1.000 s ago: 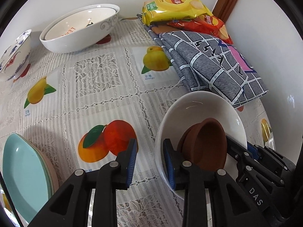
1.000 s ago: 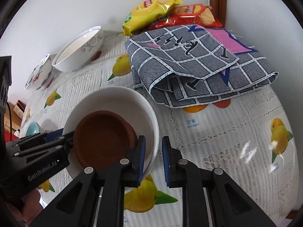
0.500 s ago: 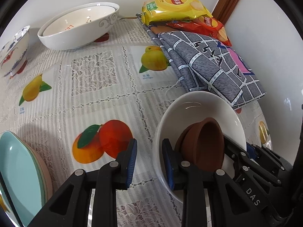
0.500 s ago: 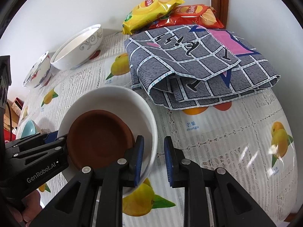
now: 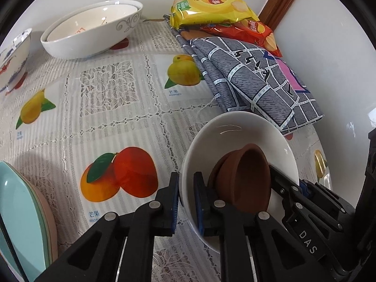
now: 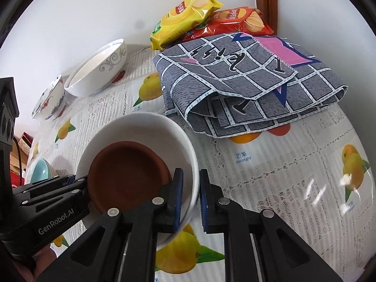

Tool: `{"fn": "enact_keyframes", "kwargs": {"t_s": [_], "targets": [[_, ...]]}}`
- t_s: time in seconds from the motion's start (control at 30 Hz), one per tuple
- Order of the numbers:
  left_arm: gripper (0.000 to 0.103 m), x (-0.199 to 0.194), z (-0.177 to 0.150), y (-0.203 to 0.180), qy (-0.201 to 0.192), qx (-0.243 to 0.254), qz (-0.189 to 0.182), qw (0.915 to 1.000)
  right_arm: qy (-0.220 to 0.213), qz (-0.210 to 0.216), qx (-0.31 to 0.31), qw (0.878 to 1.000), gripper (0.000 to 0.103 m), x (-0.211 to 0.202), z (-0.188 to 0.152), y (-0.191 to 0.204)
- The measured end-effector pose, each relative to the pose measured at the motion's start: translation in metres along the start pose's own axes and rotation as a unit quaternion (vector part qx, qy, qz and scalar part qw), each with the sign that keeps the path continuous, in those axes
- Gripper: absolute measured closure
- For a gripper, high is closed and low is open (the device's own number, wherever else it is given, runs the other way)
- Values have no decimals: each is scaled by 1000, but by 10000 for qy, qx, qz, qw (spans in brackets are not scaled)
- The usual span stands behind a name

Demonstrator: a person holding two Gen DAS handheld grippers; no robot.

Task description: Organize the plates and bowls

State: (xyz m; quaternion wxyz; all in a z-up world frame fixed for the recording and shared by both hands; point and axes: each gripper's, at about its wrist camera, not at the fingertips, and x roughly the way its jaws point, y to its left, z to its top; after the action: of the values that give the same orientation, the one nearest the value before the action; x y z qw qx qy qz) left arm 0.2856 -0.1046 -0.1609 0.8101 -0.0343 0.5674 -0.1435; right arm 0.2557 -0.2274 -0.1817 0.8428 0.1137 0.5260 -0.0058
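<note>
Two claws pinch a white bowl (image 5: 237, 141) from opposite sides of its rim, w/ a brown dish (image 5: 244, 178) nested inside, on a fruit-print worktop (image 5: 105, 108). The left claw (image 5: 185, 197) has one jaw outside the wall and one inside, and its jaws are closing on the rim at the near edge. The right claw (image 6: 189, 195) does the same on the far side, jaws also closing, rim between the pads. The bowl sits near the right end of the worktop, just beside a folded grey cloth (image 6: 246, 82); snack bags (image 6: 185, 18) lie behind the cloth.

Step in hand, by the look of it: securing a two-handed grip before a lift. Next move prob. calls for both claws rising together and level, since the brown dish lies tilted inside, leaning toward the right claw, and could slide. Likely destination: the big patterned bowl (image 5: 94, 30) or small painted bowl (image 5: 14, 56) at the back wall. Stacked plates (image 5: 21, 213) wait at the left edge.

The white bowl is round, so no long axis; its mouth faces up.
</note>
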Motion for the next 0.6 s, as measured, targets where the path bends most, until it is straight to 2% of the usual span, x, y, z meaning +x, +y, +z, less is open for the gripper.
{"fn": "enact_keyframes", "kwargs": {"t_s": [0.17, 0.6], "targets": [[90, 0, 0, -2, -25, 28, 63, 10000, 97, -2, 41, 9999, 90, 2, 3, -1], [92, -3, -5, -2, -155, 94, 78, 9998, -190, -47, 138, 9997, 91, -5, -5, -1]]}}
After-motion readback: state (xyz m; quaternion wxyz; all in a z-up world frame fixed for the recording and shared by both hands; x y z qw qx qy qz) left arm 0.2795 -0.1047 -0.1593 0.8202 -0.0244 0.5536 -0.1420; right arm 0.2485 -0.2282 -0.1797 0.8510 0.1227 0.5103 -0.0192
